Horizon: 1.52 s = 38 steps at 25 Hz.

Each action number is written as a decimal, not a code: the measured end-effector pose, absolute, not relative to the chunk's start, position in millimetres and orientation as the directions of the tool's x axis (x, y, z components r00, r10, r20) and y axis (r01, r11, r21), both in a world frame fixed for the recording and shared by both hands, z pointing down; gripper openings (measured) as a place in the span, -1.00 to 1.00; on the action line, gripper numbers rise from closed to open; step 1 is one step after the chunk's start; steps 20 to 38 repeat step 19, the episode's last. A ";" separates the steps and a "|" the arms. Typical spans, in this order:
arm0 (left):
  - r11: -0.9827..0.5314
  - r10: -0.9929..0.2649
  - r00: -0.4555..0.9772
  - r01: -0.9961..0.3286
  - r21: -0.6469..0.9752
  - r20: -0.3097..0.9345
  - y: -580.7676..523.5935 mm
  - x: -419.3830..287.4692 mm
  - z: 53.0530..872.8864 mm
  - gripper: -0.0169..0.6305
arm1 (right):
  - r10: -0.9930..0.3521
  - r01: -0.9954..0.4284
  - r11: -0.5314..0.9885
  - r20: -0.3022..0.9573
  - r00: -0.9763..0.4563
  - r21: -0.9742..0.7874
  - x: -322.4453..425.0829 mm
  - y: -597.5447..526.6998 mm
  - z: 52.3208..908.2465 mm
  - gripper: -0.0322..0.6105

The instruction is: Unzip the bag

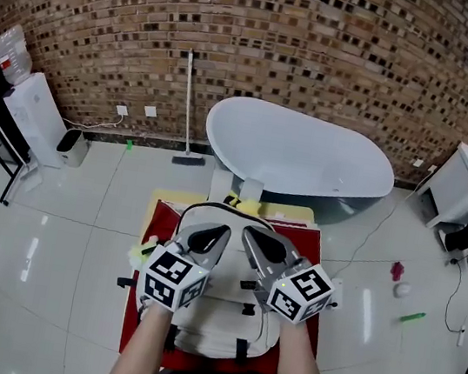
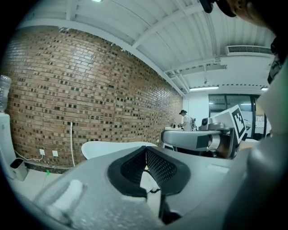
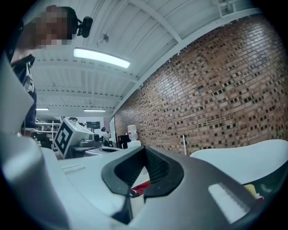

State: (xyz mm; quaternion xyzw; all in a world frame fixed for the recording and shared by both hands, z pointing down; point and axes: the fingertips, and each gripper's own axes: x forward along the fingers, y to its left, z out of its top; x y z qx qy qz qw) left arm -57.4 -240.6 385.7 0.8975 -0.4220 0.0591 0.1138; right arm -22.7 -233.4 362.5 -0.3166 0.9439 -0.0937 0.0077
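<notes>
A cream backpack [image 1: 222, 316] lies on a red cloth [image 1: 163, 223] on a small table, with a dark zipper line [image 1: 213, 207] curving round its top. Both grippers hover over the bag's upper part, side by side, tips pointing away from me. My left gripper [image 1: 220, 231] [image 2: 145, 149] is shut, its pads meeting at the tip with nothing between them. My right gripper [image 1: 249, 231] [image 3: 145, 148] also looks shut and empty. Both gripper views look level across the room. Below the jaws they show only a sliver of pale bag [image 2: 146, 179] and of red cloth [image 3: 139, 186].
A white bathtub [image 1: 296, 156] stands behind the table, and a long-handled broom [image 1: 190, 104] leans on the brick wall. A water dispenser [image 1: 30, 114] is at far left, a white cabinet [image 1: 463, 187] at far right. Yellow items [image 1: 245, 203] lie beyond the bag.
</notes>
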 end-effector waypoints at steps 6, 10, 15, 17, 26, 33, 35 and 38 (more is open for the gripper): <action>-0.617 -0.743 0.636 -0.772 0.152 0.209 -237.4 -54.4 388.3 -0.94 | -0.597 -0.595 0.784 0.050 -0.801 -0.177 -20.1 -229.7 364.0 -0.88; -0.618 -0.741 0.637 -0.771 0.153 0.211 -236.1 -51.4 390.0 -0.94 | -0.594 -0.593 0.787 0.051 -0.803 -0.171 -18.4 -228.0 364.0 -0.88; -0.620 -0.739 0.638 -0.770 0.153 0.214 -233.9 -49.2 388.4 -0.94 | -0.595 -0.594 0.786 0.053 -0.802 -0.172 -15.7 -225.4 361.3 -0.88; -0.620 -0.739 0.638 -0.769 0.153 0.216 -233.5 -48.1 387.6 -0.94 | -0.596 -0.596 0.784 0.055 -0.801 -0.173 -14.2 -225.0 360.0 -0.88; -0.621 -0.738 0.639 -0.769 0.153 0.217 -233.0 -47.0 386.9 -0.94 | -0.598 -0.598 0.782 0.059 -0.799 -0.174 -12.8 -224.5 359.2 -0.88; -0.621 -0.738 0.639 -0.769 0.153 0.217 -233.0 -47.0 386.9 -0.94 | -0.598 -0.598 0.782 0.059 -0.799 -0.174 -12.8 -224.5 359.2 -0.88; -0.621 -0.738 0.639 -0.769 0.153 0.217 -233.0 -47.0 386.9 -0.94 | -0.598 -0.598 0.782 0.059 -0.799 -0.174 -12.8 -224.5 359.2 -0.88; -0.621 -0.738 0.639 -0.769 0.153 0.217 -233.0 -47.0 386.9 -0.94 | -0.598 -0.598 0.782 0.059 -0.799 -0.174 -12.8 -224.5 359.2 -0.88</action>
